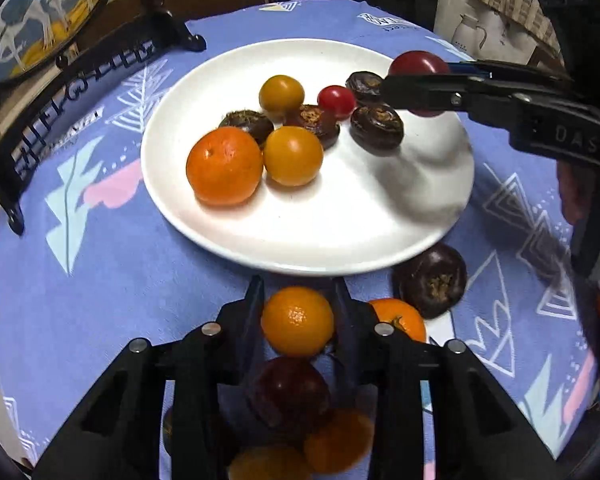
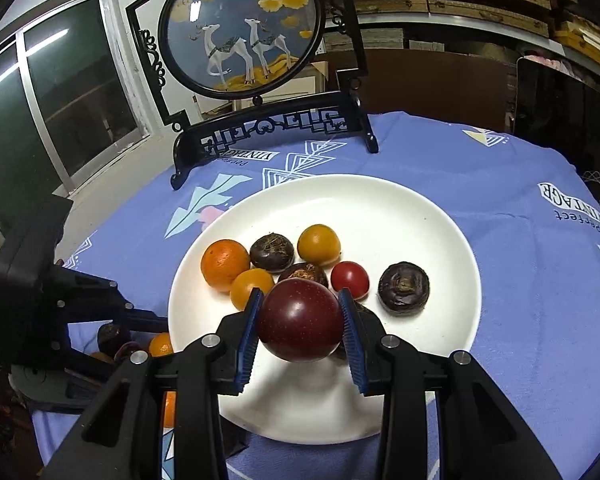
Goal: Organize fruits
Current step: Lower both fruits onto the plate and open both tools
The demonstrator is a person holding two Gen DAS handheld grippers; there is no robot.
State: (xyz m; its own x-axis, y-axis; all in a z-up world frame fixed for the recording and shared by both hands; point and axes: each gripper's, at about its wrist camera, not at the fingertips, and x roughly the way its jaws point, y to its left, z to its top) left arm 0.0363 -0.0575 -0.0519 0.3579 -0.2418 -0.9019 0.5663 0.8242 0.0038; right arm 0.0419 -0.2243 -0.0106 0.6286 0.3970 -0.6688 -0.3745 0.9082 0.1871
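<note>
A white plate on the blue cloth holds an orange, two yellow tomatoes, a red tomato and several dark water chestnuts. My right gripper is shut on a dark red plum and holds it just above the plate's near side; it also shows in the left wrist view. My left gripper is shut on a small orange fruit on the cloth just before the plate's rim.
A framed deer screen on a black stand rises behind the plate. Loose fruit lies on the cloth by my left gripper: a water chestnut, an orange, a dark red plum and others below.
</note>
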